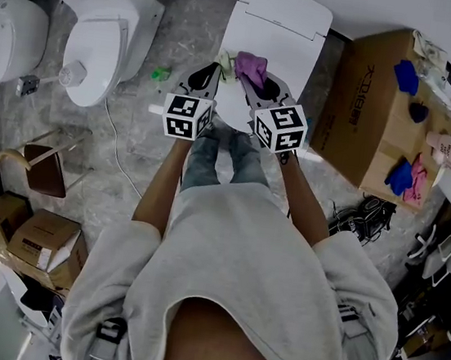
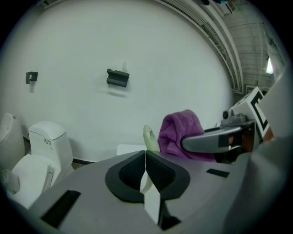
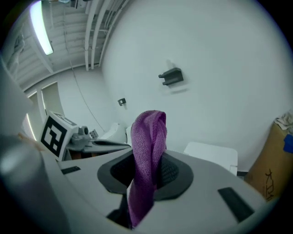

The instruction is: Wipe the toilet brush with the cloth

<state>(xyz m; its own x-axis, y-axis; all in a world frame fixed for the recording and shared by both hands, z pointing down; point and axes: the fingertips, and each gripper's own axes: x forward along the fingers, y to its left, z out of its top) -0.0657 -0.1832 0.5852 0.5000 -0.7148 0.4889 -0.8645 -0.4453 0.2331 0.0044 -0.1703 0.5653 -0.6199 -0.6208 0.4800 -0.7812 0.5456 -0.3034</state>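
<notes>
My left gripper (image 1: 215,72) is shut on the toilet brush's thin pale handle (image 2: 149,137), whose looped end sticks up past the jaws. The brush head is hidden. In the head view the pale handle tip (image 1: 225,58) shows just left of the purple cloth (image 1: 251,66). My right gripper (image 1: 256,85) is shut on that cloth, which stands up folded between its jaws (image 3: 147,146). Both grippers are held side by side above the white toilet (image 1: 281,22). From the left gripper view the cloth (image 2: 177,133) sits right beside the handle, and whether they touch is unclear.
A second white toilet (image 1: 106,23) stands at the left. A cardboard box (image 1: 378,113) with blue and pink cloths is at the right. Small cartons (image 1: 36,241) and a wooden stool (image 1: 42,163) sit on the floor lower left. A dark bracket (image 2: 117,77) hangs on the wall.
</notes>
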